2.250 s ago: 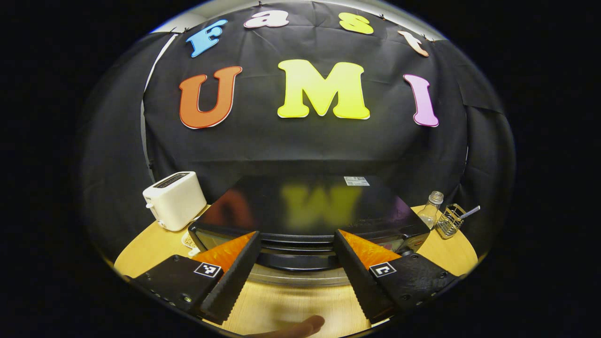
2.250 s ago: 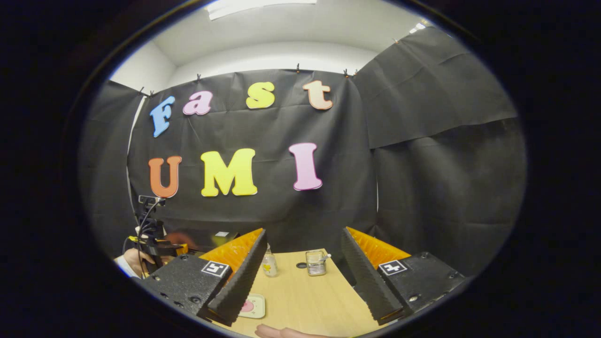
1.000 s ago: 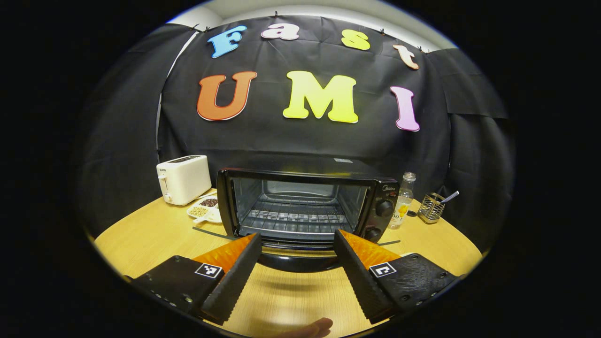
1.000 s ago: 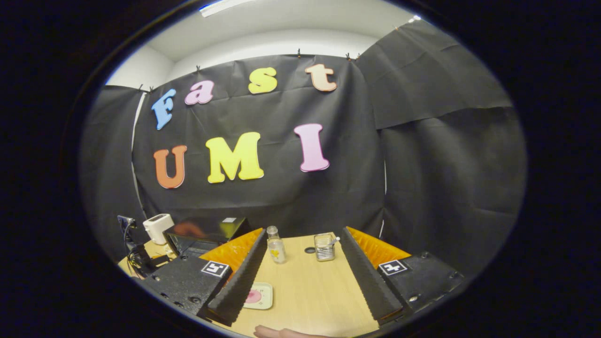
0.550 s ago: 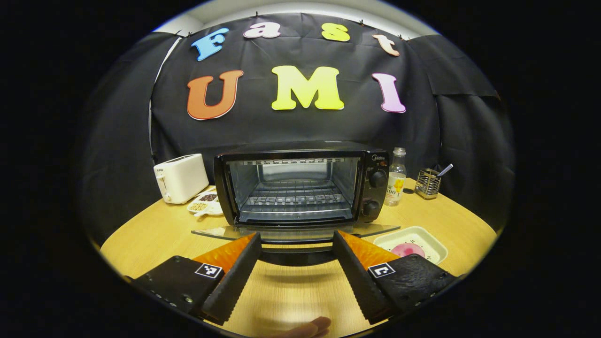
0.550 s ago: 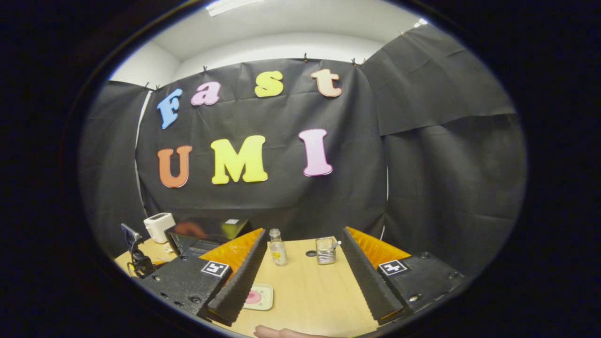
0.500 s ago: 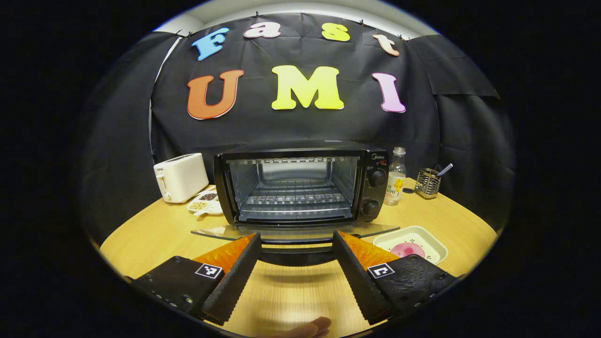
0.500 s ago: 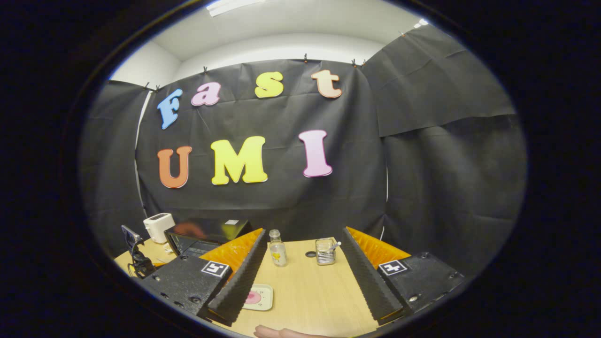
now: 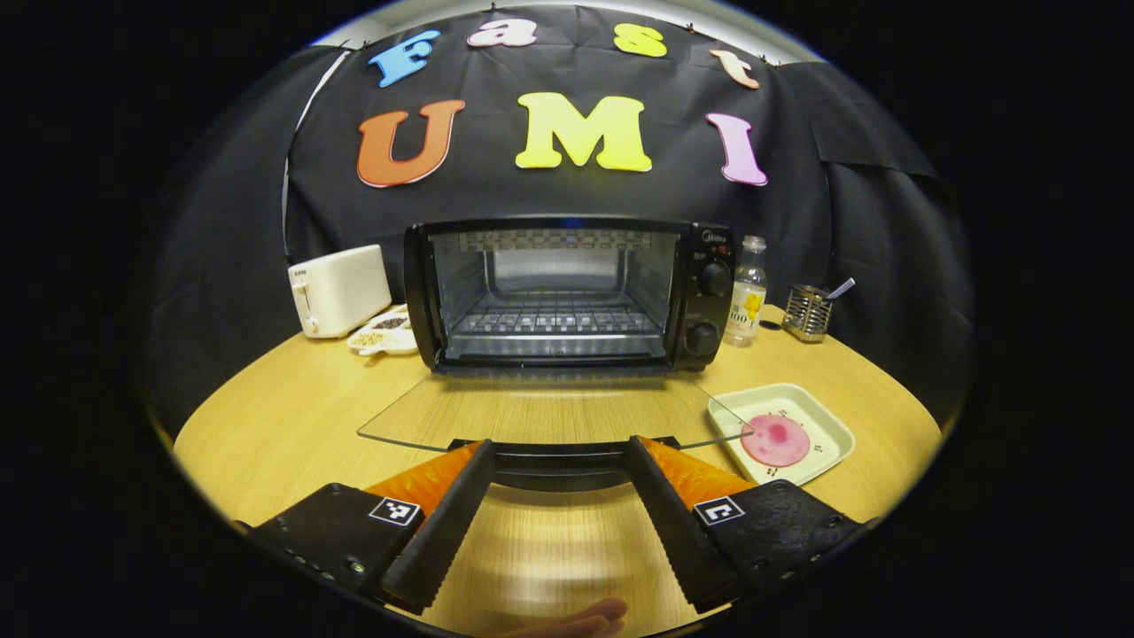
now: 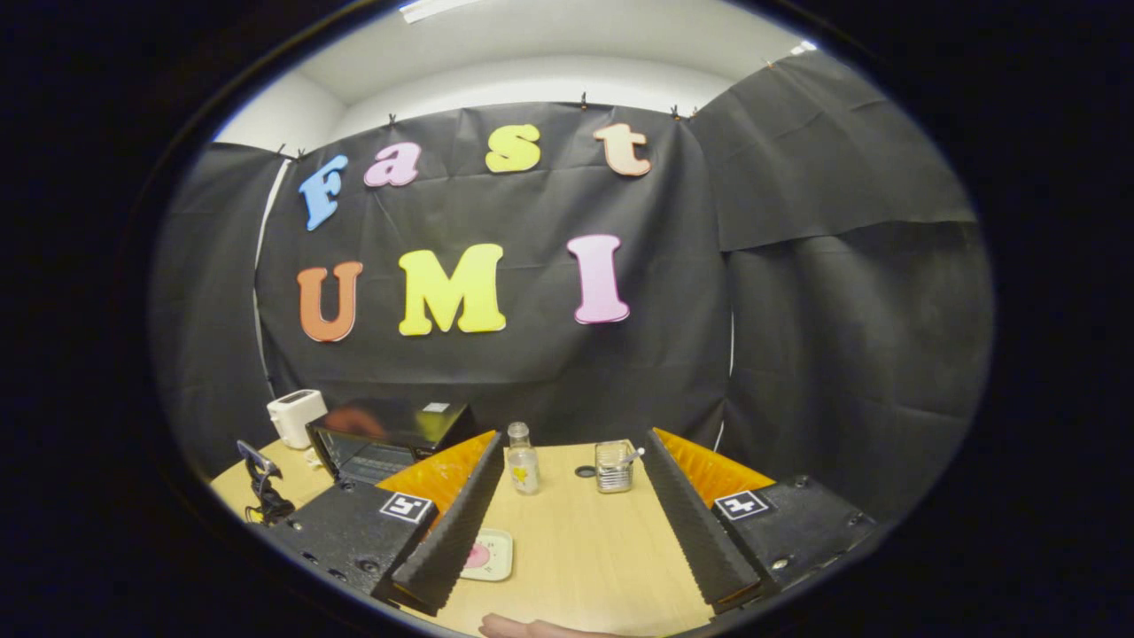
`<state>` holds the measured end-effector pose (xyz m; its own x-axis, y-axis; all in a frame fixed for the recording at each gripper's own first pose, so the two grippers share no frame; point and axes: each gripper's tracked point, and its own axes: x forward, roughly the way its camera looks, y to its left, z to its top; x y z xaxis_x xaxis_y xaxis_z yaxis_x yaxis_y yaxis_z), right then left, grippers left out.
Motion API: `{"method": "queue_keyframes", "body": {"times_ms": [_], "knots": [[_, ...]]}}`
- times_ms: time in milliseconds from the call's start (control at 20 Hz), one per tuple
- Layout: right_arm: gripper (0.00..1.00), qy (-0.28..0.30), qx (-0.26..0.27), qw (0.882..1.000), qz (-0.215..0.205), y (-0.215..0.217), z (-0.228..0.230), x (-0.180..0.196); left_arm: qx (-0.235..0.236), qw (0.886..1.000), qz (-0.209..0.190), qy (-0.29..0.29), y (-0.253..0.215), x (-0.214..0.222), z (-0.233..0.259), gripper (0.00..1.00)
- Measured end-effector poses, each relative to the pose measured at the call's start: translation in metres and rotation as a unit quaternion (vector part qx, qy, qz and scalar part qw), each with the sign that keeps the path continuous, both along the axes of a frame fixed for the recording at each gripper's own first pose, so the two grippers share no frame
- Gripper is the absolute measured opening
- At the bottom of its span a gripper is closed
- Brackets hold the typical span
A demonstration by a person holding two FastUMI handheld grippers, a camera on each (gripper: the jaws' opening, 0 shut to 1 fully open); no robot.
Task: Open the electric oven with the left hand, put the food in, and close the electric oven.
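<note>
Both tongs gape wide: left tongs (image 9: 560, 514) straddle door handle (image 9: 560, 458); right tongs (image 10: 571, 523) empty.

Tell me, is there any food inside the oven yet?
No. The oven rack is bare; the pink food sits on its tray outside.

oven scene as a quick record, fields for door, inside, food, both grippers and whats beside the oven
oven door: electric oven is open, its glass door lowered flat over the table
inside: bare wire rack, no food on it
food: pink slice on a white dish, on the table right of the door
left gripper: open, at the door handle, not clamping it
right gripper: open, holding nothing
beside oven: toaster to its left, bottle to its right
</note>
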<state>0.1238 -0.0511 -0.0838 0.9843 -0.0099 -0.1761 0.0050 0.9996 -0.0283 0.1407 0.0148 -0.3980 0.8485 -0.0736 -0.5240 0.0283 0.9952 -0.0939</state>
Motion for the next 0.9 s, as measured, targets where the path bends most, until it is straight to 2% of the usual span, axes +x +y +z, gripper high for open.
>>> {"method": "queue_keyframes", "body": {"times_ms": [100,200,350,500,850,900], "knots": [[0.96,0.009,-0.005,1.000,-0.002,-0.001,-0.003,0.003,-0.005,1.000,0.001,0.019,-0.002,-0.004,-0.013,0.96],[0.96,0.016,-0.016,1.000,-0.007,-0.003,-0.003,0.006,0.003,1.000,-0.002,0.004,-0.003,-0.003,-0.010,0.96],[0.96,0.032,-0.035,0.999,-0.008,-0.003,-0.009,0.012,-0.010,1.000,0.009,-0.005,0.001,-0.004,-0.008,0.97],[0.96,0.062,-0.038,0.997,-0.003,0.000,-0.024,0.020,0.014,0.999,0.031,-0.015,0.018,-0.007,0.009,0.97],[0.96,0.172,-0.041,0.984,0.022,0.011,-0.081,0.043,0.005,0.994,0.044,-0.096,0.035,-0.009,0.118,0.96],[1.00,0.188,-0.042,0.981,0.026,0.011,-0.090,0.047,0.008,0.993,0.044,-0.108,0.036,-0.010,0.133,0.96]]}}
